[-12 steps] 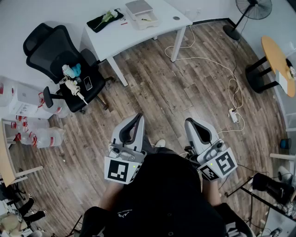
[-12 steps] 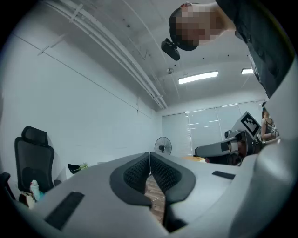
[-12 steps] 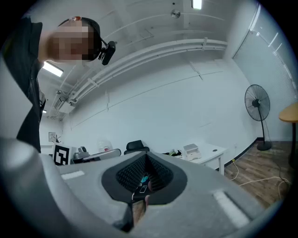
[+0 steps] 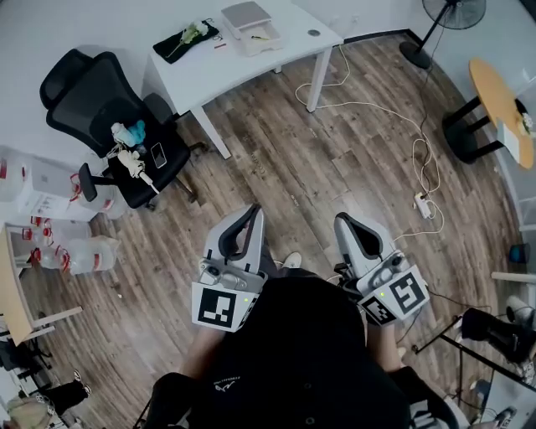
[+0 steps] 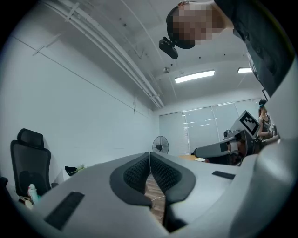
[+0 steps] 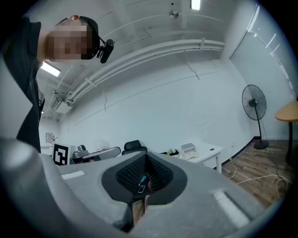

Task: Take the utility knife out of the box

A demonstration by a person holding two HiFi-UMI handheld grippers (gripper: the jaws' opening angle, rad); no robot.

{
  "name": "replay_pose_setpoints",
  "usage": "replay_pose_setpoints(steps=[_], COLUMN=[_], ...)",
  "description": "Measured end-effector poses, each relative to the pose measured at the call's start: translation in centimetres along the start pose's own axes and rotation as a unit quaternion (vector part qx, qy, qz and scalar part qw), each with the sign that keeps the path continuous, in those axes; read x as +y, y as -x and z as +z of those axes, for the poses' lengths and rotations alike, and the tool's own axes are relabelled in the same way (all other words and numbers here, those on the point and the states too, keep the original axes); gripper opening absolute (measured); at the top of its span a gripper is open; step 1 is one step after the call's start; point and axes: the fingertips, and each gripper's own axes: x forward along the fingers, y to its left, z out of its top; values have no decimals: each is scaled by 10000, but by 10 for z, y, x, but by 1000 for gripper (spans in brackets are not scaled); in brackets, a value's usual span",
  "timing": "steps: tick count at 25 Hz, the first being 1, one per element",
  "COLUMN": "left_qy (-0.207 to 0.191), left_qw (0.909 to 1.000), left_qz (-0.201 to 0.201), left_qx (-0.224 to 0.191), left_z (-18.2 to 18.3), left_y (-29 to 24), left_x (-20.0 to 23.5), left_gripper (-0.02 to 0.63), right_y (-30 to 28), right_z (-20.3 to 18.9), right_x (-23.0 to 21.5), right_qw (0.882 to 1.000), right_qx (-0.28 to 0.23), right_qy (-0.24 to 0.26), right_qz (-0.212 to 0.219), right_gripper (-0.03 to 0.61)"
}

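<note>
A white and grey box (image 4: 251,23) stands on the white table (image 4: 276,54) far ahead of me; the right gripper view shows the box (image 6: 188,149) small in the distance. No utility knife shows in any view. Both grippers are held close to the person's body, level and pointing forward over the wooden floor. My left gripper (image 4: 254,211) is shut with nothing in it, its dark pads meeting at the tip (image 5: 150,155). My right gripper (image 4: 342,219) also looks shut and empty (image 6: 145,159).
A black office chair (image 4: 84,92) with small items on its seat stands left of the table. A white cable and power strip (image 4: 423,205) lie on the floor at right. A fan (image 4: 452,12), a round wooden table (image 4: 502,100) and water bottles (image 4: 84,251) ring the room.
The head view has shifted slightly, so the table and chair sit a little further up and left. Both grippers stay where they were, shut.
</note>
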Motion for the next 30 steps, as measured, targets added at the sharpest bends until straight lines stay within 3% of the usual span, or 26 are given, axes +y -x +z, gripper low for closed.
replay_pose_setpoints(steps=[9,16,30], left_qy=[99,119,102], left_qw=[9998,9995,9948], left_qz=[-154,-290,-1002], left_qx=[43,-20,-170], left_z=[-7,0,9], left_y=[-24,-65,-150], left_x=[23,71,171], left_gripper=[6,6,6], right_y=[-30,-81,-199], right_z=[-3,15,29], right_x=[-12,-34,-65], right_qw=[9999,9993,9957], right_qx=[29,-104,-256], right_qy=[-73,-106,79], right_qz=[-94,-330,-885], right_gripper=[5,5,5])
